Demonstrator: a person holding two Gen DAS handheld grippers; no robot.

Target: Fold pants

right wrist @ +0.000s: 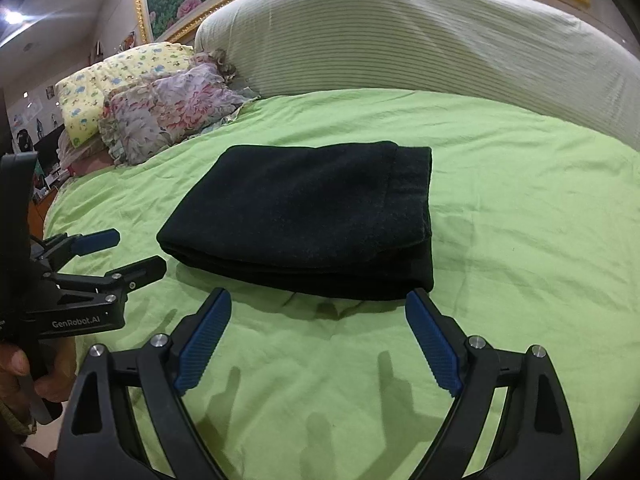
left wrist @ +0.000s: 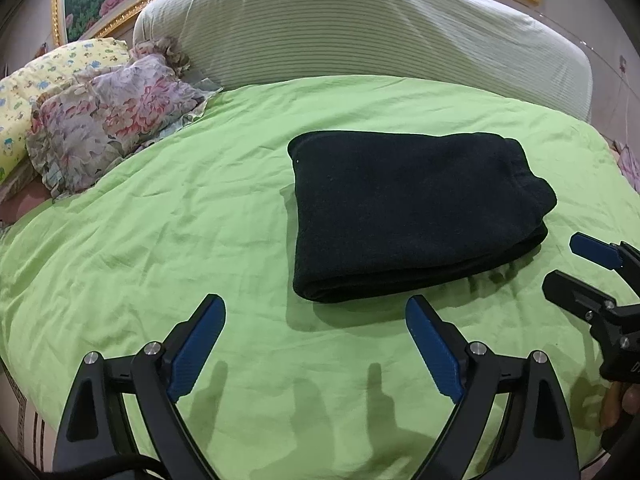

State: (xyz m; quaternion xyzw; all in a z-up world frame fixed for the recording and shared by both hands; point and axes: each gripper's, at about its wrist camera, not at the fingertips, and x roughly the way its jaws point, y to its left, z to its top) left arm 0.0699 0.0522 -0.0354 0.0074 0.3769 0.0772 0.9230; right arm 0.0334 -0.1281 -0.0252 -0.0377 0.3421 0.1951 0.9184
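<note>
The black pants (left wrist: 412, 212) lie folded into a thick rectangle on the green bedsheet (left wrist: 180, 216); they also show in the right wrist view (right wrist: 308, 216). My left gripper (left wrist: 316, 312) is open and empty, hovering just in front of the folded stack. It also shows at the left edge of the right wrist view (right wrist: 138, 252). My right gripper (right wrist: 318, 308) is open and empty, just short of the stack's near edge. It shows at the right edge of the left wrist view (left wrist: 560, 264).
A floral pillow (left wrist: 112, 120) and a yellow patterned pillow (left wrist: 36, 80) lie at the back left. A large striped bolster (left wrist: 360, 28) runs along the headboard. A gold-framed flower picture (left wrist: 96, 4) hangs behind.
</note>
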